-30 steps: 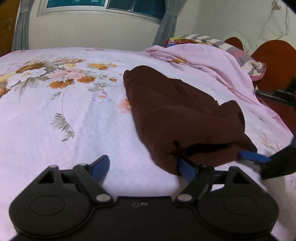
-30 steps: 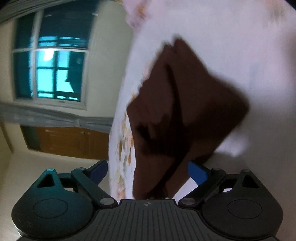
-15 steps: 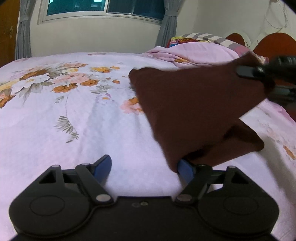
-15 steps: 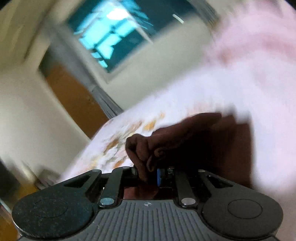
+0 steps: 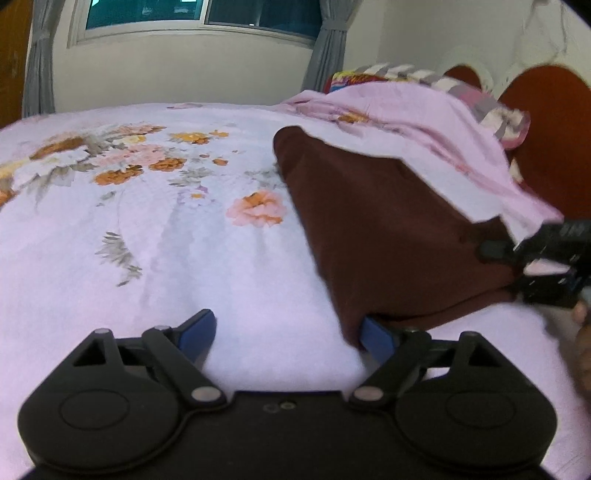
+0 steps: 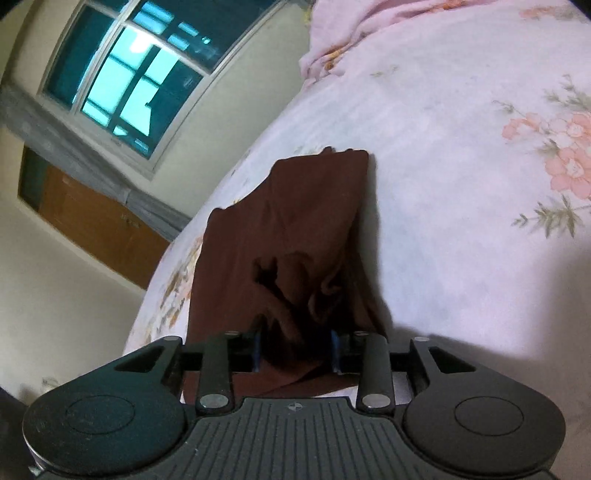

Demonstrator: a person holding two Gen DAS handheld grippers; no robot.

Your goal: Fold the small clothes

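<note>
A dark brown garment (image 5: pixel 388 236) lies on the floral pink bedsheet (image 5: pixel 147 240), partly folded. My left gripper (image 5: pixel 288 332) is open and rests on the sheet; its right finger (image 5: pixel 376 338) touches the garment's near corner. My right gripper (image 6: pixel 295 349) has its jaws narrowed on a bunched edge of the brown garment (image 6: pixel 291 236), which stretches away from it over the bed. The right gripper also shows in the left wrist view (image 5: pixel 543 266) at the garment's right edge.
A crumpled pink blanket (image 5: pixel 424 122) and striped pillows (image 5: pixel 491 107) lie at the head of the bed by a reddish headboard (image 5: pixel 546 122). A window (image 5: pixel 199 14) with grey curtains is behind. A wooden door (image 6: pixel 92 221) stands by the wall.
The right gripper closed on the garment's edge, lifted it up over the garment, then brought it back down at the right side. The left gripper stayed open at the near corner.
</note>
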